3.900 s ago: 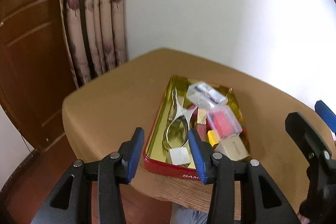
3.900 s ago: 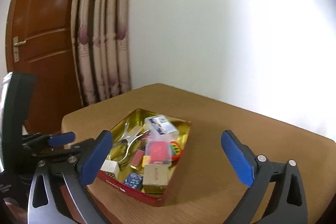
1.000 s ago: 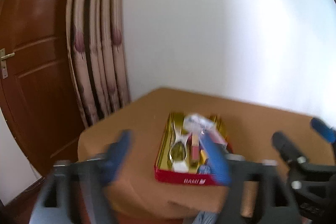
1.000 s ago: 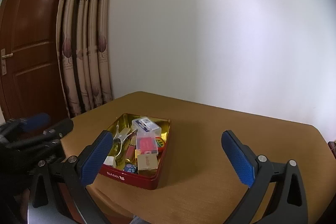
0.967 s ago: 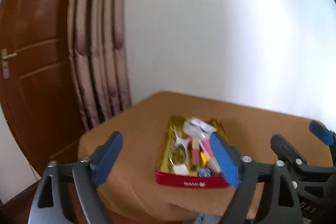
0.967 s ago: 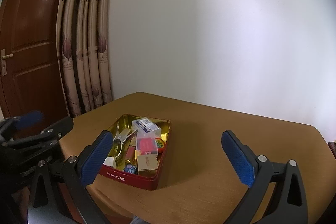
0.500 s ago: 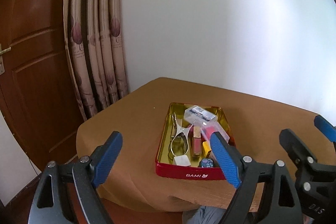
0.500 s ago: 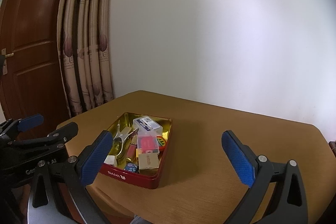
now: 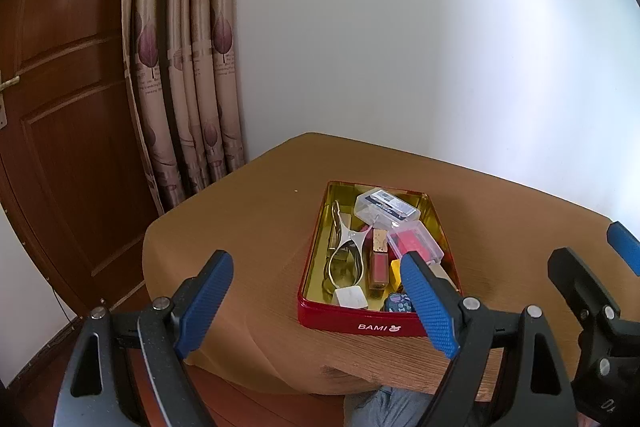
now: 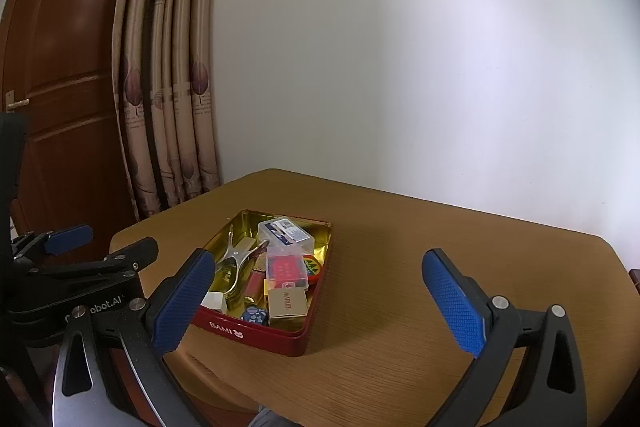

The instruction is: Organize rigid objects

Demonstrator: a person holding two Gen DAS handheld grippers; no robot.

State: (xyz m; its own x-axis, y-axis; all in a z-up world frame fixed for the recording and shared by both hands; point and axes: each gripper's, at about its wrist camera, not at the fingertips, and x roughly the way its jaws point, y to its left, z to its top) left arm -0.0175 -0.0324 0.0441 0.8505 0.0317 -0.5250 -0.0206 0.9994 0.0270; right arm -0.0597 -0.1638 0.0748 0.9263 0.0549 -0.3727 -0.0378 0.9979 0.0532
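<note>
A red tin (image 9: 352, 323) (image 10: 256, 333) with a gold inside, marked BAMI, sits near the front left corner of a brown table (image 9: 248, 227) (image 10: 400, 267). It holds a metal clip (image 9: 346, 251) (image 10: 236, 259), two clear plastic boxes (image 9: 386, 207) (image 10: 286, 233), a gold box (image 10: 288, 303), a white cube (image 9: 351, 297) and other small items. My left gripper (image 9: 316, 301) is open and empty, in front of the tin's near edge. My right gripper (image 10: 320, 301) is open and empty, held back above the table's front edge.
A brown wooden door (image 9: 60, 107) and a patterned curtain (image 9: 188, 87) stand left of the table. A white wall (image 10: 440, 67) is behind it. Bare table top (image 10: 440, 267) lies right of the tin. The other gripper shows at each view's edge (image 9: 592, 291) (image 10: 80, 259).
Both grippers have pulled back and up from the tin since 3.9 s ago, and the left jaws have opened wider. In the last half second hardly anything has moved.
</note>
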